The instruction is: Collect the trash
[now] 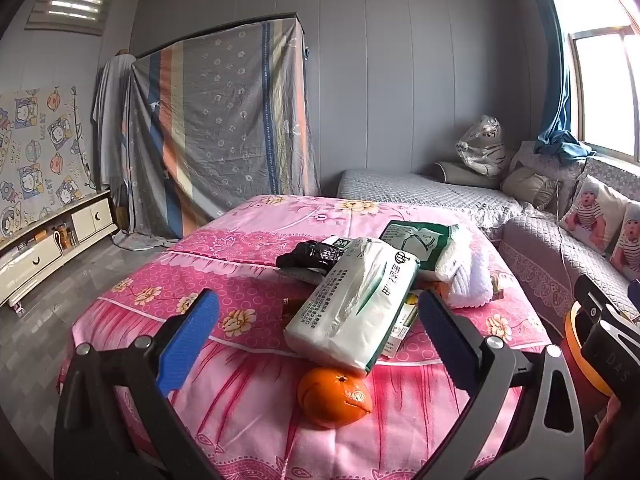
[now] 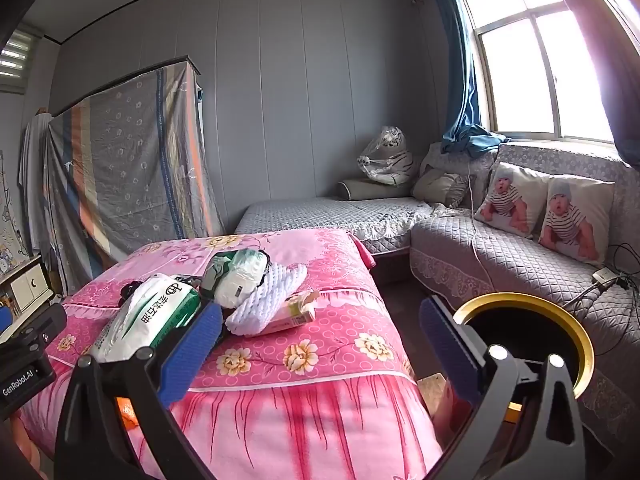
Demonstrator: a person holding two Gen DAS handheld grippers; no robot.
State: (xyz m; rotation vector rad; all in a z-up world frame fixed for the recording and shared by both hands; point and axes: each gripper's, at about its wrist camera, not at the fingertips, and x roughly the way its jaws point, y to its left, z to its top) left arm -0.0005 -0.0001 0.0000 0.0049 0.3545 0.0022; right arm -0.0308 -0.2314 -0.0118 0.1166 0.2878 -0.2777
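Left gripper (image 1: 318,330) hangs over the near end of a table under a pink floral cloth (image 1: 224,280), jaws spread wide, nothing between the blue pads. An orange (image 1: 335,397) sits on the cloth just ahead of and between the two fingers, untouched. Just behind the orange lies a white-and-green tissue pack (image 1: 352,304), tilted, its near corner almost over the fruit. Left of the pack's far end, a crumpled black bag (image 1: 310,258) rests on the cloth. Behind and right of the pack: a green-printed plastic package (image 1: 416,246), then a white knitted cloth (image 1: 468,276) leaning against it. At the far right edge of the left wrist view, part of the other gripper's body and an orange-rimmed bin show. From the right wrist view, right gripper (image 2: 320,340) is also spread to full width and holds nothing; its left finger overlaps the tissue pack's near edge in the picture, contact not determinable. The white knitted cloth lies mid-table with a small yellow-green carton (image 2: 296,312) touching its right side. Right of the table, on the floor beside the grey quilted sofa (image 2: 500,256), stands a black trash bin with gold rim (image 2: 576,328), mouth open, partly hidden behind the right finger.
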